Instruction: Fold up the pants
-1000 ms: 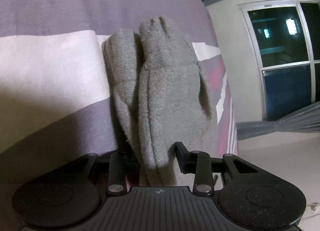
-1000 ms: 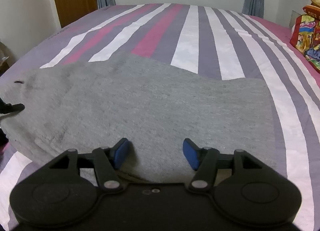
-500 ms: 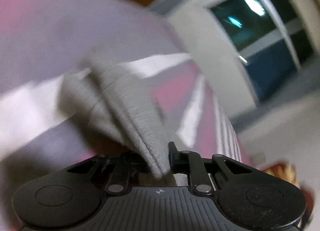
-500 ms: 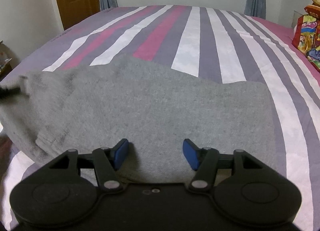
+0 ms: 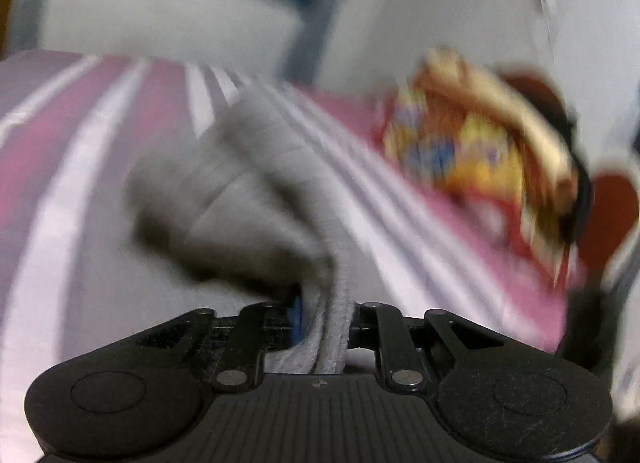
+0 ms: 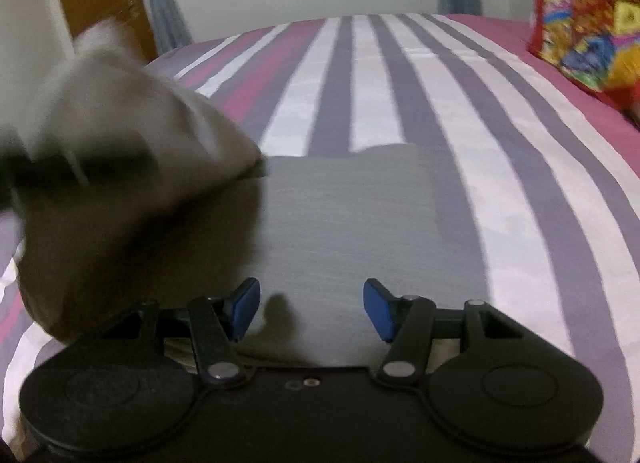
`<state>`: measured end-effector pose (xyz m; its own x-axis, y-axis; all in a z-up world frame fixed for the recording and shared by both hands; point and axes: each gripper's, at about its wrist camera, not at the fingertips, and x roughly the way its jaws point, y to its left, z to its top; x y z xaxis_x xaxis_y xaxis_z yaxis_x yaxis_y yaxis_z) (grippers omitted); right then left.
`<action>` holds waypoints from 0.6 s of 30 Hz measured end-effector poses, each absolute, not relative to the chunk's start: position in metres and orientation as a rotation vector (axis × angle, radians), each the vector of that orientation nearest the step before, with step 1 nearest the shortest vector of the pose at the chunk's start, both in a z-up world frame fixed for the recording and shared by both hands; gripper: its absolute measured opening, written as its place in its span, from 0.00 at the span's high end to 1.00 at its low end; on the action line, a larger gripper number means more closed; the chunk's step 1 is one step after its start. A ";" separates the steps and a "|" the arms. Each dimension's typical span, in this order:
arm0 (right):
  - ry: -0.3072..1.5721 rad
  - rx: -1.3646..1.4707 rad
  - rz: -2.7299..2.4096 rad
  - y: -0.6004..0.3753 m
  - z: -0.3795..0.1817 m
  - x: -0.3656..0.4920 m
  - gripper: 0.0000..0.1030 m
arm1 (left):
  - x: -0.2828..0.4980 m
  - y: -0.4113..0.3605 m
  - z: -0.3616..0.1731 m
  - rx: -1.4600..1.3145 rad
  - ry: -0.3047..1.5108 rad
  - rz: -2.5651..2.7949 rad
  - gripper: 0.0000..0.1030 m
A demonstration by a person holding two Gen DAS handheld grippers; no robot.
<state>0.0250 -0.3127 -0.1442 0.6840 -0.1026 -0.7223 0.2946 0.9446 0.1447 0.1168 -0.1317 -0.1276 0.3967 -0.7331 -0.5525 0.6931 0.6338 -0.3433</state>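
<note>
Grey pants point(image 6: 344, 223) lie on the striped bed. My left gripper point(image 5: 324, 315) is shut on the pants' edge point(image 5: 336, 291); the grey cloth point(image 5: 248, 183) trails away from it, blurred by motion. In the right wrist view that lifted end point(image 6: 120, 151) hangs raised at the left, over the flat part. My right gripper point(image 6: 311, 309) is open and empty, low over the near edge of the flat part.
The bed sheet point(image 6: 400, 75) has pink, white and purple stripes. A colourful pillow or cushion pile point(image 6: 588, 35) sits at the right side of the bed and also shows in the left wrist view point(image 5: 480, 143). A wall and window are behind.
My left gripper has closed on the pants' end, lifted it and swung it to the right over the flat part. The right gripper has stayed open in place.
</note>
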 end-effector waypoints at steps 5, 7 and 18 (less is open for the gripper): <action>0.759 0.324 -0.203 -0.335 -0.142 0.006 0.44 | 0.096 -0.157 -0.137 0.117 0.771 -0.895 0.73; 0.746 0.363 -0.184 -0.341 -0.140 0.003 0.43 | 0.091 -0.158 -0.136 0.159 0.764 -0.898 0.73; 0.673 0.614 -0.008 -0.359 -0.131 -0.012 0.24 | 0.085 -0.097 -0.125 0.000 0.770 -0.831 0.60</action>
<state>-0.0121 -0.3594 -0.1308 0.7884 0.1861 -0.5863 0.1993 0.8244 0.5297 0.0847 -0.0969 -0.1253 0.4241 -0.6646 -0.6152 0.6645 0.6899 -0.2871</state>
